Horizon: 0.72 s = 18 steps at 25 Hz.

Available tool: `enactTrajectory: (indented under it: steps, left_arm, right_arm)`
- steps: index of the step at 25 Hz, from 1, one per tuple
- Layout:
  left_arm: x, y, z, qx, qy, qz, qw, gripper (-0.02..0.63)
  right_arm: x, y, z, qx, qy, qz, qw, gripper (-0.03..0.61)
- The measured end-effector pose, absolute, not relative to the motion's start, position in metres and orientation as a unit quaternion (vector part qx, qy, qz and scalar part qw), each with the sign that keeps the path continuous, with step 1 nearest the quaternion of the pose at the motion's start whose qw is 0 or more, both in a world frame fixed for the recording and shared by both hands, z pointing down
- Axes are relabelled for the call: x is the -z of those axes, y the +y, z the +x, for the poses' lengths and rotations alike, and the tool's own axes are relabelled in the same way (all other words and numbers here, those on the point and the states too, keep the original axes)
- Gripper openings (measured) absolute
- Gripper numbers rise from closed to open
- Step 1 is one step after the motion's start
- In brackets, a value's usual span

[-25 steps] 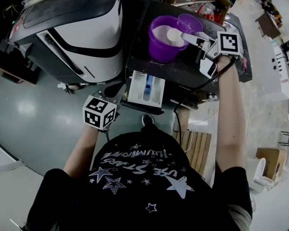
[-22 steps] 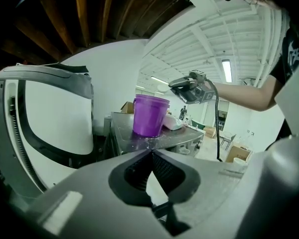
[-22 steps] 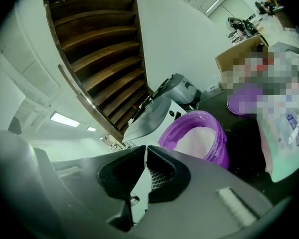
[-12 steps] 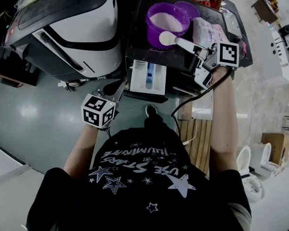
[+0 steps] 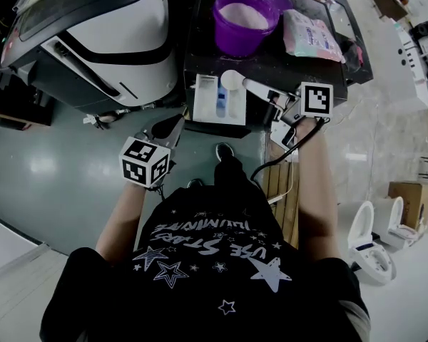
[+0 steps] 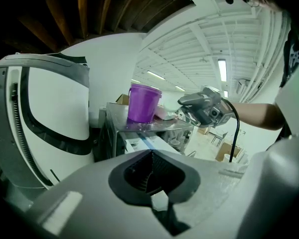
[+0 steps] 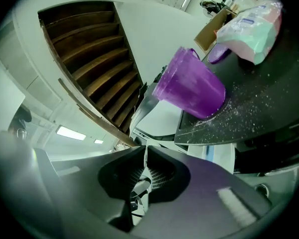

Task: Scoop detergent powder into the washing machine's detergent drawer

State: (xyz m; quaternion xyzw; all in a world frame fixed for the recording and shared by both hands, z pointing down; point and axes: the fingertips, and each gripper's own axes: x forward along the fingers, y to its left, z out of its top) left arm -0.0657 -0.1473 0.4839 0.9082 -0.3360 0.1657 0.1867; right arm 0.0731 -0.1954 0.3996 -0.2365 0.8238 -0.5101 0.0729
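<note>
A purple bucket (image 5: 246,16) of white powder stands on the dark machine top (image 5: 271,66); it also shows in both gripper views (image 6: 143,103) (image 7: 192,91). The white detergent drawer (image 5: 220,100) is pulled out below it. My right gripper (image 5: 268,95) (image 7: 145,156) is shut on the handle of a white scoop (image 5: 232,79), whose bowl hovers over the drawer's far end. My left gripper (image 5: 171,127) (image 6: 152,156) hangs left of the drawer, shut and holding nothing.
A white and dark washing machine (image 5: 100,27) fills the left. A detergent bag (image 5: 310,34) (image 7: 249,26) lies right of the bucket, with spilled powder around it. A wooden pallet (image 5: 282,191) and a cable lie on the floor at my right.
My right gripper has carried the scoop out of the bucket and back towards me, to over the drawer. The left gripper has stayed where it was.
</note>
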Motion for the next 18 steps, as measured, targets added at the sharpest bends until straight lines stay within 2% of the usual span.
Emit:
enactTrajectory:
  steps: [6,9,18]
  left_arm:
    - [-0.483,-0.14,-0.071,-0.158,-0.343,0.907,0.189,0.0]
    - [-0.484,-0.136,-0.075,-0.156,-0.346,0.906,0.189,0.0]
    - [-0.485,-0.127,-0.089,-0.153,-0.358,0.901,0.193,0.0]
  right_arm:
    - [-0.426,-0.188,0.056,0.502,0.825,-0.255,0.049,0.037]
    - [-0.451,-0.188,0.061,0.489,0.815,-0.309,0.0,0.037]
    - [-0.476,-0.193,0.038,0.402,0.837,-0.36,-0.089,0.037]
